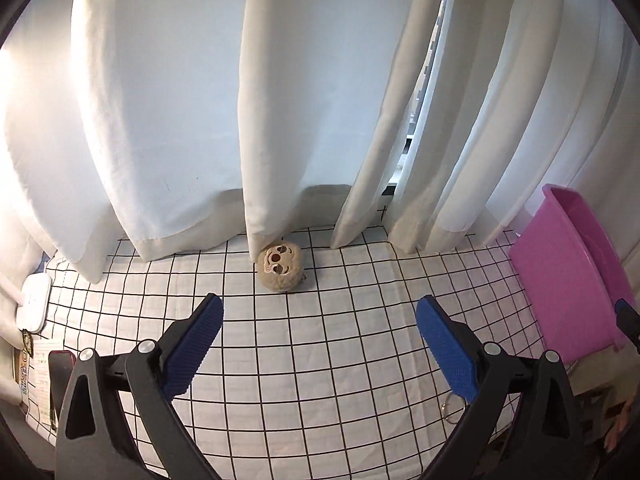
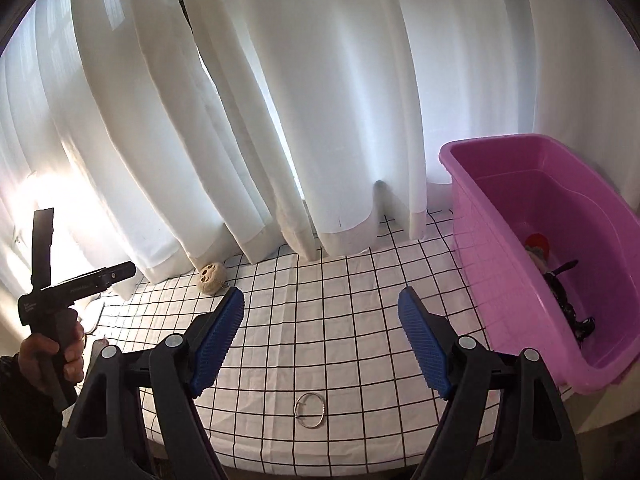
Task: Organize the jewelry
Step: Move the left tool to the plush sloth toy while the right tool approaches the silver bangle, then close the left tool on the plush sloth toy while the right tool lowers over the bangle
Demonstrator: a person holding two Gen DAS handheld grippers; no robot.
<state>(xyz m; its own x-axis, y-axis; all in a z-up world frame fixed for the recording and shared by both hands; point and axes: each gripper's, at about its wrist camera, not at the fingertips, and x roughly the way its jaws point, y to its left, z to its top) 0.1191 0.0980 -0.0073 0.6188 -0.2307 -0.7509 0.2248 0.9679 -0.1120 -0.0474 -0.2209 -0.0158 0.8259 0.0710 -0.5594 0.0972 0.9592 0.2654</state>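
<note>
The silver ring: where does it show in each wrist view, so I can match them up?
Left wrist: silver ring low right, partly hidden behind the left gripper's right finger.
Right wrist: lying in full view low centre, on the checked cloth near its front edge.
Shared landmark: pink tub, on the right in both.

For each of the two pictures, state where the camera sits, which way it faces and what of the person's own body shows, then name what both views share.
Left wrist: on the left gripper, facing the curtain; no hand visible.
Right wrist: on the right gripper, facing the curtain, above the silver ring; the person's left hand shows.
Shared: checked cloth, plush toy, pink tub, ring.
</note>
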